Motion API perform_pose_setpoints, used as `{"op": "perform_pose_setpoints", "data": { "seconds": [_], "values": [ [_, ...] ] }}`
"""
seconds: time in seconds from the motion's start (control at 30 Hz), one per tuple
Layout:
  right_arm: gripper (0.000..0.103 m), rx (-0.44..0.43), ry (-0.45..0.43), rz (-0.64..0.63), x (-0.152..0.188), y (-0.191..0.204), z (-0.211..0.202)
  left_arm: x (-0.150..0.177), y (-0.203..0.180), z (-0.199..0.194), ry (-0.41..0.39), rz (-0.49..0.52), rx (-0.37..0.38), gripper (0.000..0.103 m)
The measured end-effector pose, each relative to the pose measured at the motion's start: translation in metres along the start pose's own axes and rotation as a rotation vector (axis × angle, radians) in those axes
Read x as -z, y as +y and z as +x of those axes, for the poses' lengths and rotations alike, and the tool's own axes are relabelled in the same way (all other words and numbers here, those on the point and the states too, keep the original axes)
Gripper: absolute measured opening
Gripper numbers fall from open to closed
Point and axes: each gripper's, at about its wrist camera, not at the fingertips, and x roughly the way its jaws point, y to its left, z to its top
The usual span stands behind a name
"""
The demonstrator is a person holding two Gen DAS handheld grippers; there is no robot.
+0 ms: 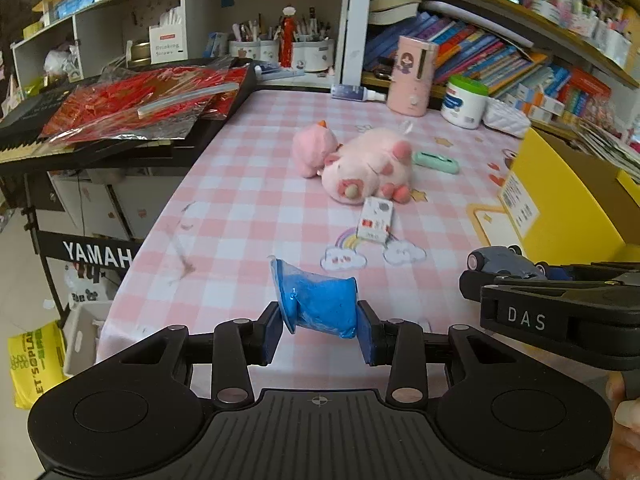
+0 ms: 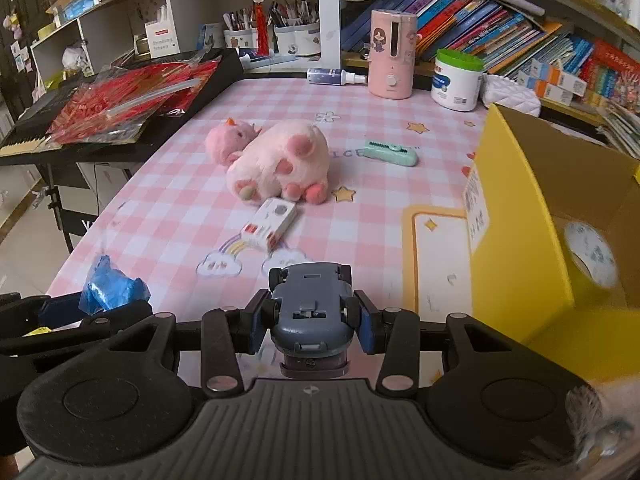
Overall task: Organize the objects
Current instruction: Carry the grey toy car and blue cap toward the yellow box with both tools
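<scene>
Right, both hands are loaded. The left gripper [image 1: 323, 334] is clamped on a blue plastic cup [image 1: 318, 300], pads squeezing its sides so it lies tipped over with the rim leftward, clear above the table. The right gripper [image 2: 316, 328] is closed around a grey toy car [image 2: 312, 306], gripped across the wheels with its underside up and nose pointing away. That hold keeps the car from rolling, I'd say. Both sit close together at the near edge, and the yellow cardboard box [image 2: 516, 216] stands just to the right, open, with a roll of tape [image 2: 590, 254] inside. It looks like the collecting spot, so these two are likely headed there.

Out on the pink checked tablecloth [image 2: 180, 200], still loose: a pink plush toy [image 2: 280, 160] lying on its side, a small white carton [image 2: 274, 222] touching its feet, and a mint green case [image 2: 390, 152] further back.

Behind, a pink humidifier [image 2: 390, 54] and a white tub [image 2: 456, 80] stand against crowded bookshelves. A keyboard [image 1: 100, 136] piled with red packets flanks the table's left.
</scene>
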Motion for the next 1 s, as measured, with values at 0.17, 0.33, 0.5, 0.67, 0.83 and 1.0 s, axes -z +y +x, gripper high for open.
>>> {"op": "perform_pose_setpoints", "data": {
  "seconds": [0.17,0.33,0.5,0.67,0.83,1.0],
  "values": [
    [0.041,0.028,-0.005,0.026,0.023,0.007,-0.023,0.019,-0.002,-0.018,0.006,0.042,0.023,0.037],
    [0.041,0.052,-0.018,0.068,0.043,0.01,-0.044,0.034,-0.008,-0.035,0.005,0.097,0.053,0.037],
    [0.041,0.073,-0.032,0.106,0.062,0.012,-0.062,0.044,-0.011,-0.049,-0.001,0.132,0.072,0.037],
    [0.041,0.102,-0.038,0.151,0.08,0.008,-0.079,0.057,-0.02,-0.058,0.008,0.174,0.115,0.037],
    [0.041,0.133,-0.03,0.196,0.098,0.001,-0.092,0.067,-0.029,-0.066,0.009,0.205,0.152,0.037],
    [0.041,0.172,-0.031,0.229,0.112,-0.009,-0.107,0.071,-0.043,-0.071,0.006,0.237,0.202,0.037]
  ]
}}
